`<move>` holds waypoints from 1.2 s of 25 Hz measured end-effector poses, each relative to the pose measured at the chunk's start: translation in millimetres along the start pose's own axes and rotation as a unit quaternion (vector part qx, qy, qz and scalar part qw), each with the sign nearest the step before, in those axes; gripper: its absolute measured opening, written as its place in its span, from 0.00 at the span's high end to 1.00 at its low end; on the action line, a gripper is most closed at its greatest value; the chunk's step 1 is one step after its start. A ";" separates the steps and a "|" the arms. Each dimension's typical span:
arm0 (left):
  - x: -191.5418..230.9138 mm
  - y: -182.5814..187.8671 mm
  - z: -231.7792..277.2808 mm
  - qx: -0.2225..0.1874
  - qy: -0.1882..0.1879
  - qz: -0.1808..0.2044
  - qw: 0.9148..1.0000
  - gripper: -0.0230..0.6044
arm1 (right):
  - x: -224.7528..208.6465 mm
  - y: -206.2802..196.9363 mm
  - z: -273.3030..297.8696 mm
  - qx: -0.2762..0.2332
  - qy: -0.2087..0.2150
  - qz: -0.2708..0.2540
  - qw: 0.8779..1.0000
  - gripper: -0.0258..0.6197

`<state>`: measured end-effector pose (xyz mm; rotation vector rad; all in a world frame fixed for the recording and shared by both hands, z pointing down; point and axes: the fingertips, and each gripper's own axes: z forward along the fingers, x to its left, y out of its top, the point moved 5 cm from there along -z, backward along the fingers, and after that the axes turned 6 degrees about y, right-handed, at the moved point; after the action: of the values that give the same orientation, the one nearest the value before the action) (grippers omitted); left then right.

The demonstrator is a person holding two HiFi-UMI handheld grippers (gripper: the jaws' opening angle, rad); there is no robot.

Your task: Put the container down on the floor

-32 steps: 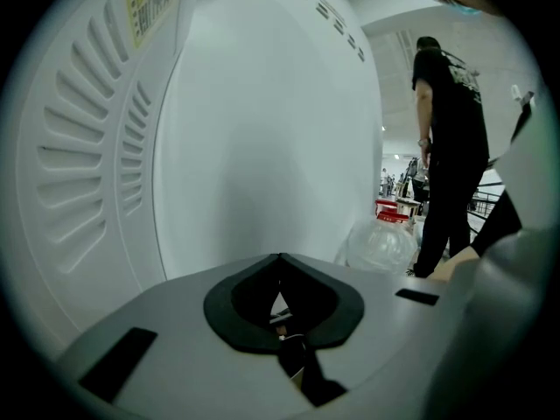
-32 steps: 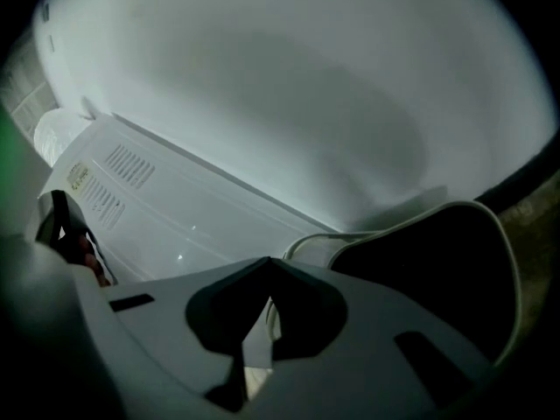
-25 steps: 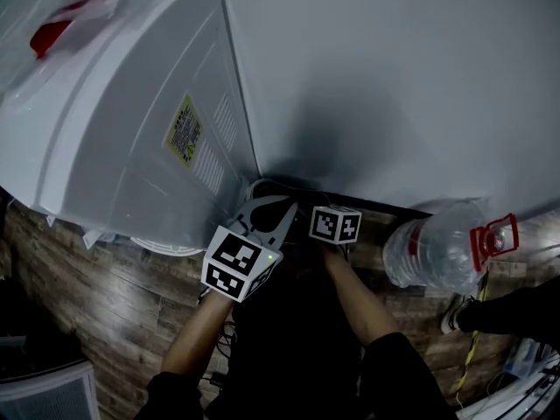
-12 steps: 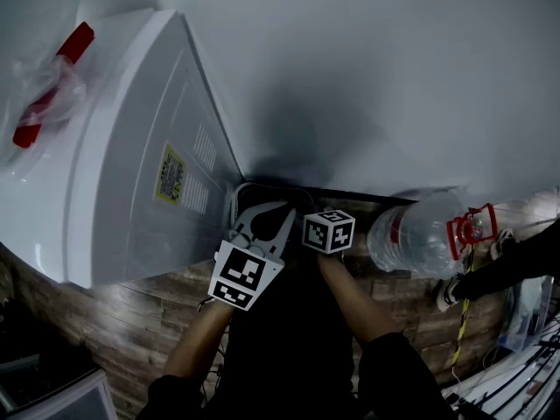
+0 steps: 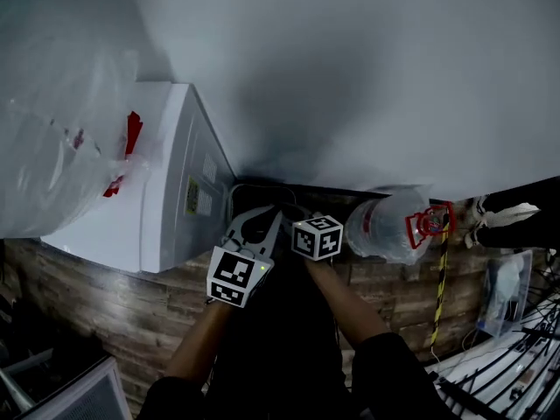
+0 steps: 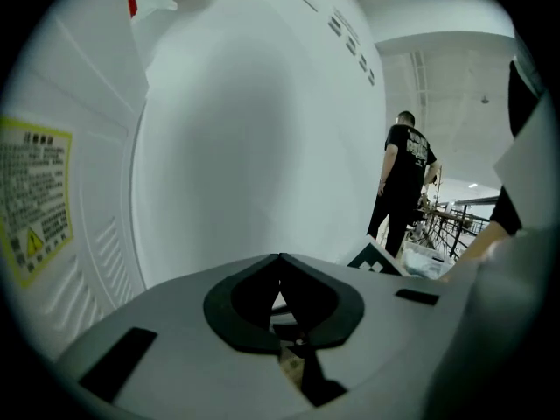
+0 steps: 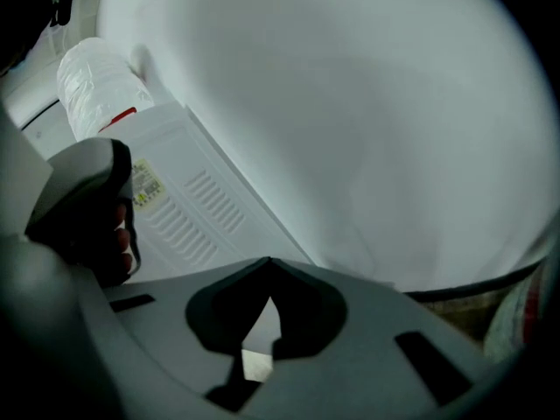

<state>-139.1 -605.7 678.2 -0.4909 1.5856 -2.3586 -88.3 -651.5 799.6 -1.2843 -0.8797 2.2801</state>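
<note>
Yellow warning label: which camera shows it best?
The left gripper view: the label looms large at the left edge. In the head view the label is tiny; likewise in the right gripper view.

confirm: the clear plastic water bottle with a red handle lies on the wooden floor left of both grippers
No: the clear plastic water bottle lies on the wooden floor right of the left gripper and right gripper, per the head view.

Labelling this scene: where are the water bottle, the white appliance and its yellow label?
water bottle (image 5: 378,227): head view, middle of clear body.
white appliance (image 5: 175,226): head view, its side panel.
yellow label (image 6: 33,201): left gripper view, label's centre.
</note>
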 end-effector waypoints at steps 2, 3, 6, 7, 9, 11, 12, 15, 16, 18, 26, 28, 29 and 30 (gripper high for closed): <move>-4.8 17.4 -11.4 0.006 0.006 -0.009 1.000 0.94 | 19.1 15.6 -17.6 0.000 -0.007 -0.007 1.000 0.94; -7.2 27.0 -17.9 0.008 0.009 -0.013 1.000 0.94 | 28.8 23.7 -26.7 -0.002 -0.011 -0.011 1.000 0.94; -15.7 55.4 -36.5 0.011 0.015 -0.026 0.999 0.94 | 57.4 48.3 -53.1 -0.011 -0.016 -0.013 1.000 0.94; -19.1 63.9 -40.0 0.013 0.017 -0.029 0.999 0.94 | 65.3 56.7 -61.8 -0.013 -0.017 -0.017 1.000 0.94; -27.6 80.2 -42.0 0.020 0.024 -0.035 0.999 0.94 | 76.7 74.3 -80.0 -0.013 -0.018 -0.024 0.999 0.94; -38.6 99.5 -43.3 0.032 0.028 -0.039 0.998 0.94 | 86.5 92.3 -100.4 -0.016 -0.020 -0.024 0.999 0.94; -44.2 110.2 -46.3 0.038 0.029 -0.040 0.998 0.94 | 93.5 101.2 -111.2 -0.018 -0.022 -0.025 0.999 0.94; -58.0 144.3 -65.6 0.041 0.037 -0.039 0.998 0.94 | 126.7 128.3 -143.6 -0.026 -0.026 -0.038 0.999 0.94; -61.3 154.6 -73.4 0.039 0.040 -0.039 0.998 0.94 | 139.6 136.6 -153.7 -0.030 -0.027 -0.043 0.998 0.94; -65.6 169.9 -87.2 0.038 0.049 -0.041 0.997 0.94 | 162.4 149.8 -170.8 -0.036 -0.029 -0.052 0.998 0.94; -83.1 223.4 -129.8 0.019 0.077 -0.055 0.995 0.94 | 227.0 197.1 -228.6 -0.073 -0.043 -0.090 0.992 0.94; -91.3 235.9 -139.3 0.013 0.079 -0.050 0.996 0.94 | 241.7 207.6 -245.6 -0.086 -0.042 -0.097 0.991 0.94; -95.8 241.4 -144.0 0.010 0.079 -0.046 0.996 0.94 | 248.4 211.6 -254.1 -0.093 -0.041 -0.100 0.990 0.94; -100.4 246.4 -148.6 0.008 0.079 -0.042 0.996 0.94 | 254.8 215.1 -262.3 -0.099 -0.041 -0.102 0.989 0.94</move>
<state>-103.3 -533.1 384.3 -0.3837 1.6397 -2.5274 2.3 -570.2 393.1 -1.1254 -1.2343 2.1392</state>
